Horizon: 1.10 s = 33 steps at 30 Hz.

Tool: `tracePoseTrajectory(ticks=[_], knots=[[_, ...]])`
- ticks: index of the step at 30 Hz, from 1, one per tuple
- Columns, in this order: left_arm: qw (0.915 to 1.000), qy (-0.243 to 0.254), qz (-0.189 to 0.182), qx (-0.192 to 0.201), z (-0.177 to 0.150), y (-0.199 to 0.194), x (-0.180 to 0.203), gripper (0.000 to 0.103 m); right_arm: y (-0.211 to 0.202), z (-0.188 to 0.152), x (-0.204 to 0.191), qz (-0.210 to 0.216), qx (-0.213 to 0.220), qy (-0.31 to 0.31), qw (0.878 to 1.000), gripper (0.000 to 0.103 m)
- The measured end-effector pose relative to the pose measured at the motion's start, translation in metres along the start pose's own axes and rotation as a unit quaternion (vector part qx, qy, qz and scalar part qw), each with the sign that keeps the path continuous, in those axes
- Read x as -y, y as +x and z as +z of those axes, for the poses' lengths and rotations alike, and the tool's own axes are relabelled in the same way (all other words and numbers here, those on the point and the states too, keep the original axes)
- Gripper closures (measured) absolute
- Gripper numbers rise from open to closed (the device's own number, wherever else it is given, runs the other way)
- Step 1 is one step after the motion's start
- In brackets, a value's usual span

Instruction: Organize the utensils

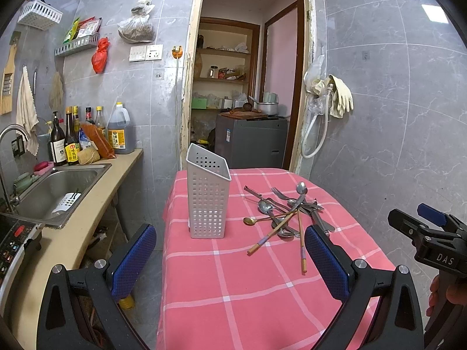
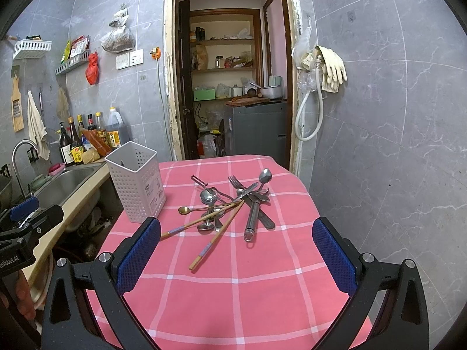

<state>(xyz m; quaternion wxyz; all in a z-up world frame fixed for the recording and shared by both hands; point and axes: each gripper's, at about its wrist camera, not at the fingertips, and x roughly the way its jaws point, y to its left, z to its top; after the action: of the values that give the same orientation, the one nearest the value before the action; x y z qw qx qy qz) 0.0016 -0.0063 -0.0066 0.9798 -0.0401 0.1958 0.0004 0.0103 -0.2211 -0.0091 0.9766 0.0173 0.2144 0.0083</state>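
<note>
A white perforated utensil holder [image 1: 208, 197] stands upright and empty on the pink checked tablecloth [image 1: 248, 291]; it also shows in the right wrist view [image 2: 137, 185]. A loose pile of utensils [image 1: 287, 211] lies to its right: spoons, forks, a peeler, a small gold spoon [image 2: 184, 210] and two wooden chopsticks [image 2: 217, 234]. My left gripper [image 1: 230, 258] is open and empty, above the near table in front of the holder. My right gripper [image 2: 236, 252] is open and empty, just short of the pile [image 2: 233, 204].
A counter with a steel sink [image 1: 58, 186], a tap and sauce bottles [image 1: 70, 140] runs along the left. Behind the table is an open doorway [image 1: 248, 87] with shelves and a grey appliance. A hose and gloves [image 1: 335, 96] hang on the right wall.
</note>
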Motion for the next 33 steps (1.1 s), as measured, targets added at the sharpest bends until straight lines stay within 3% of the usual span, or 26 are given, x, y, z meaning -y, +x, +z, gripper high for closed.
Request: tracePoseTrajectory(ticks=[33], knots=[[0.9999, 0.000, -0.005, -0.010, -0.007, 0.008, -0.002, 0.001, 0.013, -0.009, -0.002, 0.000, -0.003, 0.003, 1.000, 0.001]])
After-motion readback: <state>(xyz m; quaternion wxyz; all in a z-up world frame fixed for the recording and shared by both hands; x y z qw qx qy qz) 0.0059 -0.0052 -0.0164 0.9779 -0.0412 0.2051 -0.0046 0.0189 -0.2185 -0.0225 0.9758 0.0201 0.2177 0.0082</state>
